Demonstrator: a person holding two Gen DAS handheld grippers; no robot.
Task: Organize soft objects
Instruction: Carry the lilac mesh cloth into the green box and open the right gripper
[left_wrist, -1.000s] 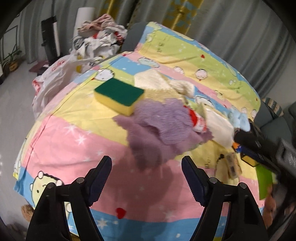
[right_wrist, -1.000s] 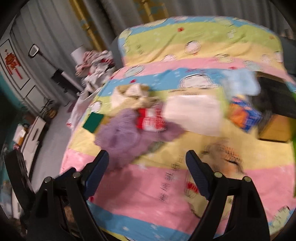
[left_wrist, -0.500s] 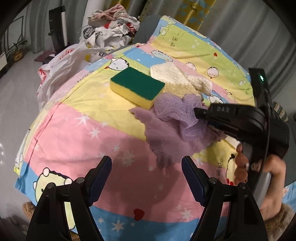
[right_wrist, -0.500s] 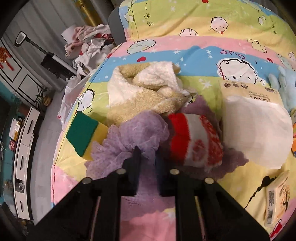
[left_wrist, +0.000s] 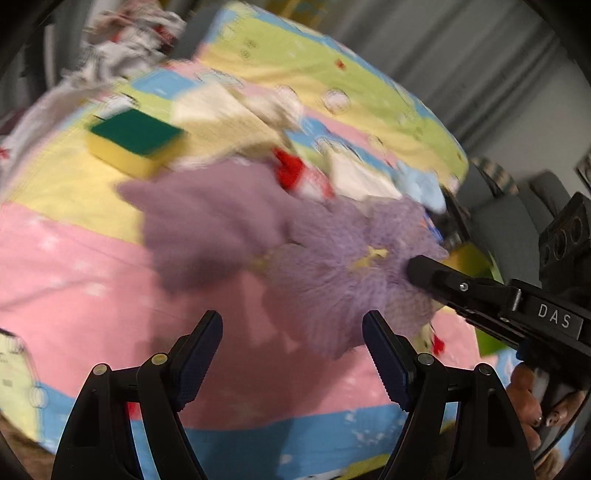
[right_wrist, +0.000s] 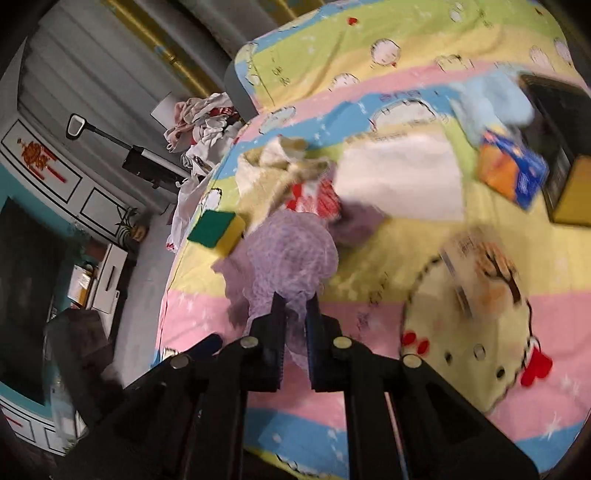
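Now lifted clear of the purple cloth (left_wrist: 207, 218): mesh pouf (right_wrist: 291, 254), clamped in right gripper (right_wrist: 295, 314). Left gripper (left_wrist: 291, 354) spread wide, empty, near bedspread's (left_wrist: 74, 266) front edge. Sorting begun.

Left tongs (left_wrist: 291, 350) hung with jaws spread wide, nothing between them; both dark blue ribbed pads (left_wrist: 201, 354) bare. Black arms ran back toward the lower edge of the left wrist view.

Right tongs (right_wrist: 295, 314) were closed, the two fingers (right_wrist: 277, 317) nearly parallel, a narrow slot between them filled with purple mesh puff (right_wrist: 291, 251). In the left wrist view the right tongs (left_wrist: 415, 269) came in from the right edge, tip buried in the puff (left_wrist: 354, 273), body slanting down to the right.

The person's right hand (left_wrist: 532, 402) gripped the handle at the lower right; fingers curled, partly cut off by the frame edge.
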